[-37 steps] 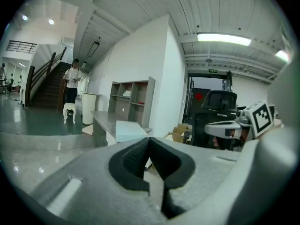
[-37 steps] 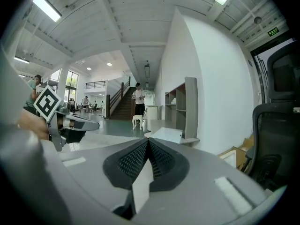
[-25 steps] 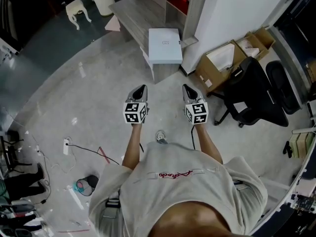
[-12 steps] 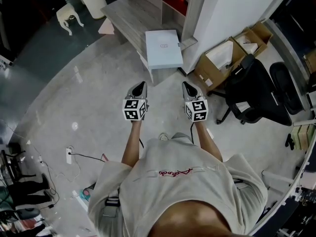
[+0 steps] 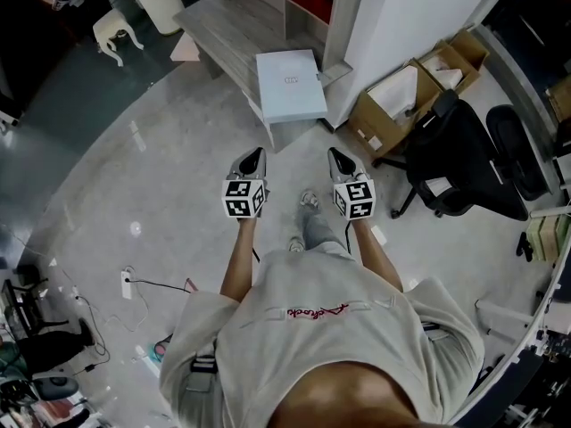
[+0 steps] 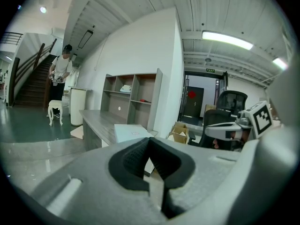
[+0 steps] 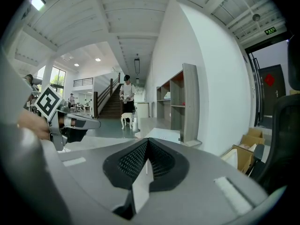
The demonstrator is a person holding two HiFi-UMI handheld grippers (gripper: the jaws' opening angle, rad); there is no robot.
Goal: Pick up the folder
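Open room, grey polished floor (image 5: pixel 161 176). Upper centre of frame: pale blue folder (image 5: pixel 290 86) lies flat on the wooden tabletop (image 5: pixel 223 27) end. Left gripper (image 5: pixel 254 157) and right gripper (image 5: pixel 335 159): fingers closed, empty, well short of it. Pickup not begun; approach, opening and grasp remain.

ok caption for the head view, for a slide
Person facing a pale folder on a grey desk, left gripper and right gripper shut, empty, held out ahead.

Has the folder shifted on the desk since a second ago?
No. The folder lies at the same near end of the grey desk as before, its corner overhanging the same way. Only the view has shifted.
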